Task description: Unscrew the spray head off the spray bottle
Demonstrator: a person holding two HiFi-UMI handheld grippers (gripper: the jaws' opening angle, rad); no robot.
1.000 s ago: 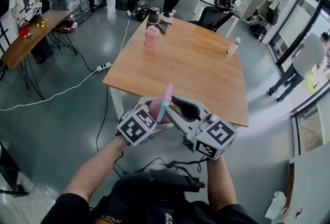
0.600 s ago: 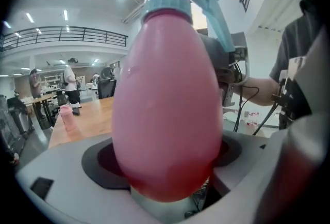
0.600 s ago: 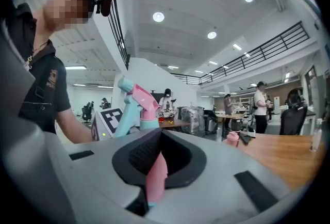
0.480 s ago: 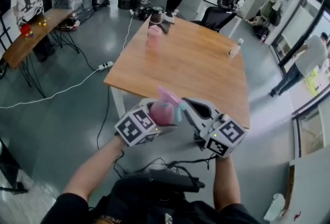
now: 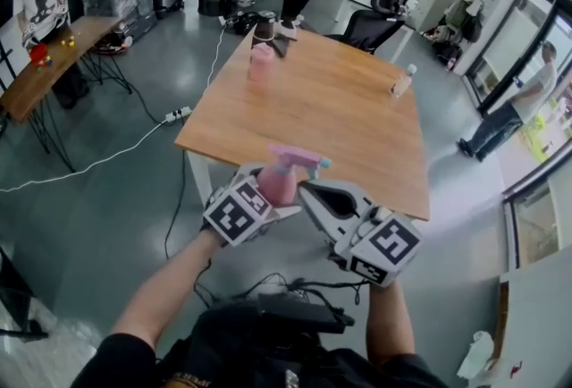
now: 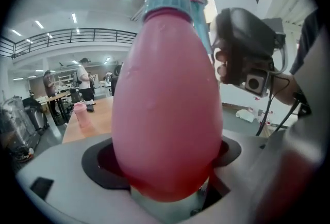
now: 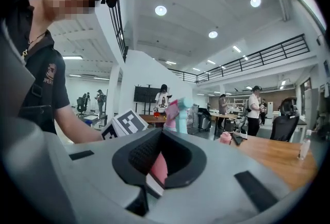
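A pink egg-shaped spray bottle (image 5: 277,187) is held in the air in front of the table's near edge. My left gripper (image 5: 271,198) is shut on its body, which fills the left gripper view (image 6: 165,114). The pink spray head (image 5: 299,156) with its teal collar (image 6: 167,3) sits on top, nozzle pointing right. My right gripper (image 5: 310,192) is just right of the bottle's neck, jaws shut with nothing between them. In the right gripper view the spray head (image 7: 178,112) rises beyond the closed jaws, and the bottle (image 7: 160,166) shows through the gap between them.
A wooden table (image 5: 340,118) lies ahead with a pink cup (image 5: 261,63), a dark tumbler (image 5: 264,27) and a small clear bottle (image 5: 402,82) on it. An office chair (image 5: 371,29) stands behind it. A power cable (image 5: 107,158) crosses the floor at left. People stand farther off.
The spray head has turned from standing edge-on to pointing right. The right gripper's jaws have closed and it has drawn back a little to the lower right of the bottle.
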